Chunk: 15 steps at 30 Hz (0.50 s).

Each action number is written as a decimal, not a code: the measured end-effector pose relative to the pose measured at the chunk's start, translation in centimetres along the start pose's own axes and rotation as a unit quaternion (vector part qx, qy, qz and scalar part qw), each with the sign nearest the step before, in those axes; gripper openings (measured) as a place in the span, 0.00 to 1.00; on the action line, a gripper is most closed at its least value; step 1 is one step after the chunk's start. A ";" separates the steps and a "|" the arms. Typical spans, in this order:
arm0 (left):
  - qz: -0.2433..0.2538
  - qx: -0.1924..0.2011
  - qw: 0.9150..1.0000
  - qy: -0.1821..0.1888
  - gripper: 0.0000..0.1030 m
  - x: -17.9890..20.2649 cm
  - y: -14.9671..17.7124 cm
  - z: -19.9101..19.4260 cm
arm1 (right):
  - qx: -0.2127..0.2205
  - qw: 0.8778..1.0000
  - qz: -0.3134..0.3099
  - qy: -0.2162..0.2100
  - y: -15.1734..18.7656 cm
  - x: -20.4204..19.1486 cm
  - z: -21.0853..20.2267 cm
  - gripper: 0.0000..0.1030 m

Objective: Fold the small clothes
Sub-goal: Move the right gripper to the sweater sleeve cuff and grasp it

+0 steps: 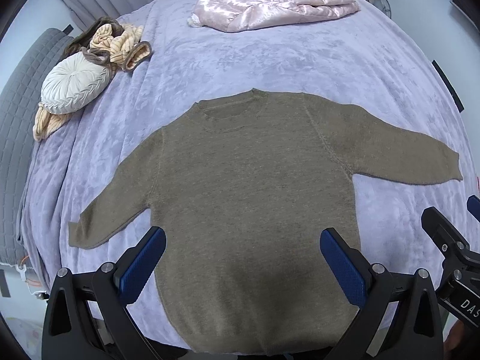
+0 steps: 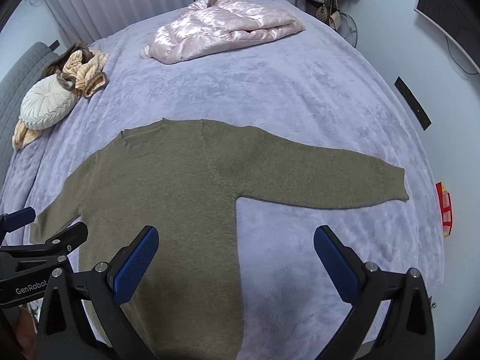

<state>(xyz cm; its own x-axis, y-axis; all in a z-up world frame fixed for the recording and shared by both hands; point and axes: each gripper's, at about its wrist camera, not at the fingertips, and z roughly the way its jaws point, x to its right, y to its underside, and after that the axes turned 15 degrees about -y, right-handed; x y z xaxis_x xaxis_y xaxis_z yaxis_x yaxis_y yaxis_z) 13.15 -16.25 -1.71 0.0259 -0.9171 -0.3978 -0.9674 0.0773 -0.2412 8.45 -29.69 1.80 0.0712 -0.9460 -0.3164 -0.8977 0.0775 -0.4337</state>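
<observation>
**Sweater laid flat on the bed, both grippers held over its hem end**

Lavender plush bedding (image 1: 270,60) covers the bed in front of you, with pale curtains hanging behind its far edge. Your task item, the olive-brown knit sweater (image 1: 240,180), lies flat on that cover, neckline away from you, hem at the near edge of the bed. Both sleeves are spread outward, one to each side, and the body looks smooth with no fold in it.

Your left gripper (image 1: 243,261) hangs over the lower body of the sweater; its jaws stand wide apart and hold nothing. Seen from the left wrist, both blue pads (image 1: 342,264) sit over the knit fabric, but you cannot tell from these views whether they touch it.

Your right gripper (image 2: 237,258) is just beside the left one, over the sweater's right side edge. Its jaws are also wide apart and empty: the left pad is over the knit, the right pad over bare bedding below the right sleeve (image 2: 330,174).

Well apart from the sweater, a folded shiny pink quilt (image 1: 270,0) rests at the far end of the bed. On the far left lie a round white pleated cushion (image 1: 72,87) and a bundle of peach striped cloth (image 1: 120,45) with brown trim, touching each other.
</observation>
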 end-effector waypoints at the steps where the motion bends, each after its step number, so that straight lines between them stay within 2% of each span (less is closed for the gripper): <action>1: 0.003 0.000 1.000 0.001 1.00 0.5 -0.2 0.0 | 0.000 1.000 0.006 0.002 -0.1 0.8 0.0 1.00; 15: 0.041 -0.014 0.999 0.011 1.00 9.6 -3.7 0.5 | 0.001 0.997 0.064 0.038 -0.8 10.9 0.5 1.00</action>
<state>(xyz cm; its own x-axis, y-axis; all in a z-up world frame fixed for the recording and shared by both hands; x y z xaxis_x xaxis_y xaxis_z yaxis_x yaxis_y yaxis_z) 17.13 -25.18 -5.12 -0.0596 -0.9164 -0.3958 -0.9727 0.1425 -0.1833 10.19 -39.92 -1.68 -0.0763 -0.9494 -0.3047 -0.8965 0.1990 -0.3957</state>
